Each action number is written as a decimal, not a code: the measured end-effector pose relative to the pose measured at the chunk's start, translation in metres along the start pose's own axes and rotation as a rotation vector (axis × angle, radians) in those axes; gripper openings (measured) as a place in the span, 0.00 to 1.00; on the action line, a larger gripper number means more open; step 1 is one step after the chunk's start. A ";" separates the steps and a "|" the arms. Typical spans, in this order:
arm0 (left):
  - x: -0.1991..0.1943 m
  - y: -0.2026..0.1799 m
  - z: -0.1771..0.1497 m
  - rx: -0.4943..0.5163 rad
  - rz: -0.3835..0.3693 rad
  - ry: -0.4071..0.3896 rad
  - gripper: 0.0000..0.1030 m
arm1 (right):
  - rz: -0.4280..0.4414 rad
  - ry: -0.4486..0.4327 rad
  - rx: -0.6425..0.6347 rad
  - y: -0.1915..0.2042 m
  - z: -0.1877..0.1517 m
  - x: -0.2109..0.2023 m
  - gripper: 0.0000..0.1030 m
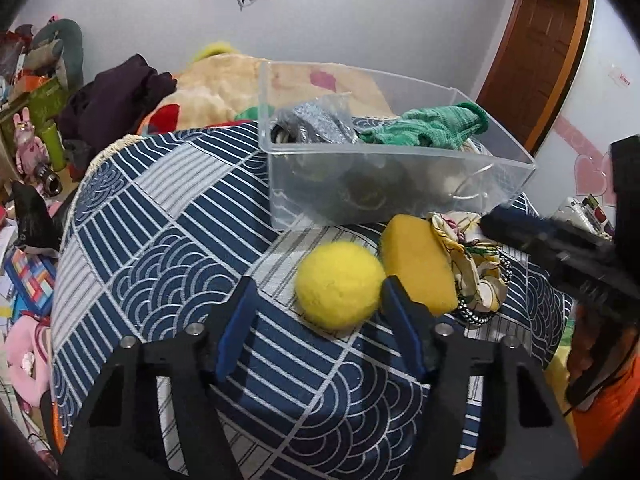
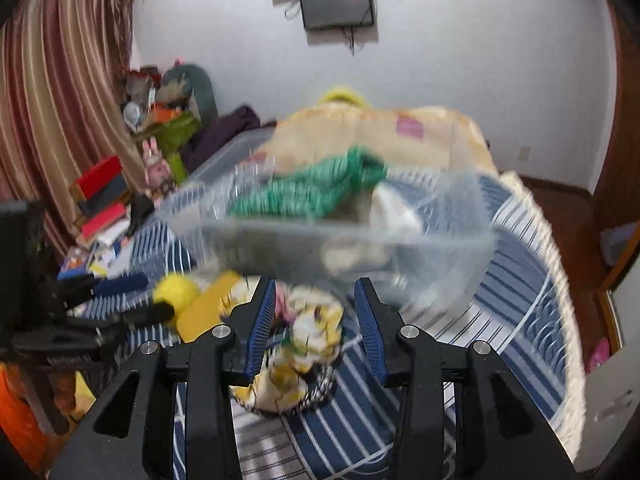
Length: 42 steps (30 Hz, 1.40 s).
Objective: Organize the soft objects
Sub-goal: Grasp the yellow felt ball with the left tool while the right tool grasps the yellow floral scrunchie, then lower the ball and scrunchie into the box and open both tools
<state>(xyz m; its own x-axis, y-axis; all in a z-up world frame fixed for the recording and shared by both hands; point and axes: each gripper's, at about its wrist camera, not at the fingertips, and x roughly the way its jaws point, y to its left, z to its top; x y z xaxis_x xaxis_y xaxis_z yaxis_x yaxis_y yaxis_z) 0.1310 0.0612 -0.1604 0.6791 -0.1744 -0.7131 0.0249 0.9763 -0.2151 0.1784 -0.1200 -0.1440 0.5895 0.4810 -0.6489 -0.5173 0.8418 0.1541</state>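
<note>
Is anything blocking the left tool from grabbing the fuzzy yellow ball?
Nothing visible. The yellow ball sits right ahead of the open left tool; the yellow sponge lies just beside it, toward the right.

Left tongs (image 1: 316,288), right tongs (image 2: 316,300) spread wide.

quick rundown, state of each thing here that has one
left gripper: jaws open, yellow ball between them
right gripper: jaws open, over the floral scrunchie
yellow ball: on the cloth, not gripped
yellow sponge: on the cloth, against the ball
floral scrunchie: loose on the cloth
clear bin: open-topped, partly filled
green glove: inside the bin
</note>
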 end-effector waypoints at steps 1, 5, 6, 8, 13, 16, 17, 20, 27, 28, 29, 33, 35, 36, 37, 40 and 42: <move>0.001 -0.001 0.000 0.001 -0.009 0.002 0.54 | 0.006 0.019 0.005 -0.001 -0.001 0.006 0.36; 0.003 -0.007 -0.001 0.013 -0.046 0.005 0.41 | 0.020 0.048 0.010 -0.002 -0.002 0.017 0.24; 0.003 -0.009 -0.001 0.017 -0.047 0.005 0.41 | 0.026 0.050 0.009 -0.002 -0.003 0.018 0.19; 0.003 -0.011 0.000 0.028 -0.042 -0.001 0.41 | 0.032 0.043 0.005 -0.001 -0.003 0.016 0.14; -0.001 -0.008 0.002 0.011 -0.055 -0.015 0.38 | 0.035 0.000 0.005 0.003 -0.005 0.002 0.08; -0.015 -0.007 0.005 0.016 -0.039 -0.050 0.38 | 0.043 -0.039 0.014 0.002 -0.004 -0.009 0.07; -0.020 -0.008 0.007 0.019 -0.037 -0.062 0.38 | 0.045 -0.052 0.016 0.001 -0.004 -0.013 0.07; -0.038 -0.009 0.013 0.029 -0.034 -0.107 0.38 | 0.051 -0.093 0.016 0.003 0.000 -0.025 0.07; -0.068 -0.019 0.031 0.061 -0.021 -0.207 0.38 | 0.046 -0.211 0.007 0.006 0.014 -0.058 0.07; -0.070 -0.021 0.033 0.064 -0.021 -0.218 0.38 | 0.042 -0.230 0.006 0.006 0.017 -0.062 0.07; -0.073 -0.023 0.037 0.068 -0.022 -0.230 0.38 | 0.036 -0.248 0.006 0.005 0.020 -0.066 0.07; -0.079 -0.028 0.053 0.084 -0.024 -0.267 0.38 | 0.001 -0.307 0.012 0.000 0.031 -0.077 0.07; -0.080 -0.032 0.060 0.090 -0.026 -0.280 0.38 | -0.019 -0.331 0.018 -0.003 0.037 -0.080 0.07; -0.079 -0.033 0.064 0.093 -0.030 -0.285 0.38 | -0.027 -0.341 0.020 -0.005 0.039 -0.081 0.07; -0.079 -0.034 0.067 0.095 -0.034 -0.288 0.38 | -0.041 -0.350 0.022 -0.006 0.043 -0.080 0.07; -0.074 -0.037 0.076 0.102 -0.032 -0.294 0.38 | -0.067 -0.364 0.030 -0.012 0.049 -0.079 0.07; -0.069 -0.039 0.081 0.106 -0.025 -0.294 0.38 | -0.079 -0.367 0.038 -0.016 0.051 -0.076 0.07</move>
<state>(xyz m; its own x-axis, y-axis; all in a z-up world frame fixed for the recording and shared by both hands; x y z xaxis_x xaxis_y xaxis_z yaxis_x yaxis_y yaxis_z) 0.1430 0.0460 -0.0487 0.8601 -0.1691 -0.4813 0.1099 0.9827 -0.1487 0.1733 -0.1574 -0.0587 0.8133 0.4644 -0.3505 -0.4422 0.8849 0.1464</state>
